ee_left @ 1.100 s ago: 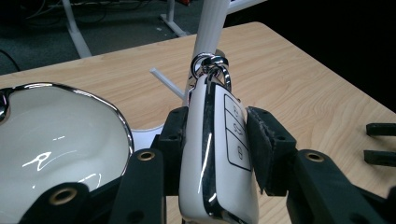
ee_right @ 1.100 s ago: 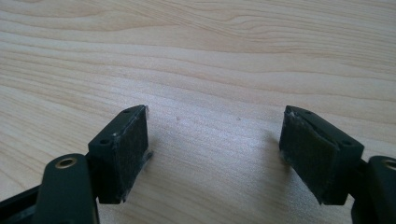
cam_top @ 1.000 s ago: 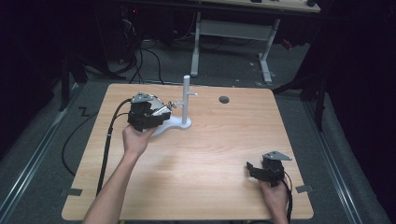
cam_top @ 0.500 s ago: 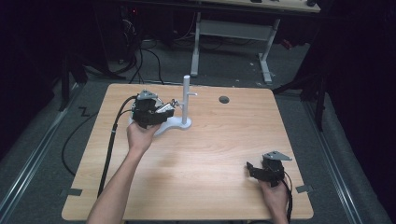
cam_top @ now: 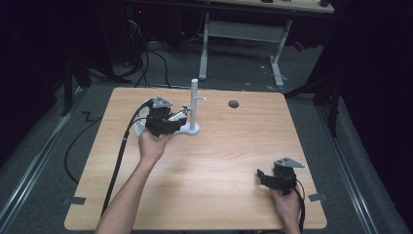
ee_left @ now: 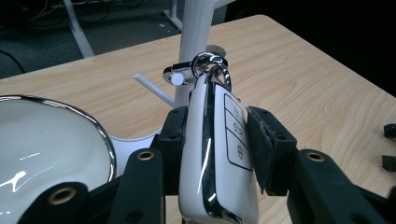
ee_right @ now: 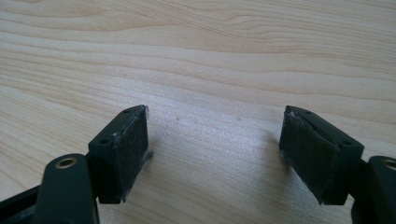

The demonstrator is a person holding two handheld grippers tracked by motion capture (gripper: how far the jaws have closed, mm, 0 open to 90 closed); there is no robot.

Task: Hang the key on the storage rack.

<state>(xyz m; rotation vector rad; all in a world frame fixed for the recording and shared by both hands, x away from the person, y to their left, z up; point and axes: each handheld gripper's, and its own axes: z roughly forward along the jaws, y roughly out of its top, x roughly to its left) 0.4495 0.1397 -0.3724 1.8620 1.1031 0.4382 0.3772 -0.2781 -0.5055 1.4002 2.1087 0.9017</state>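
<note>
White key fob [ee_left: 217, 154] with three buttons on its face: clamped upright between the two jaws of the left gripper [ee_left: 217, 151], pads pressing its two long sides. Chrome key ring [ee_left: 211, 65] at the fob's top end sits at the short white peg [ee_left: 177, 79] of the white stand post [ee_left: 194, 44]; cannot tell whether the ring is around the peg or only against it.

High view: left gripper [cam_top: 163, 122] held above the stand base [cam_top: 187, 130], just beside the post [cam_top: 194, 105], at the far left part of the wooden table [cam_top: 219, 161]. White bowl with chrome rim [ee_left: 56, 144] lies just beside the jaws.

Right gripper [cam_top: 272, 179]: near the table's front right, well apart from the fob. Jaws spread wide with bare wood between the pads [ee_right: 133, 149]; nothing gripped.
</note>
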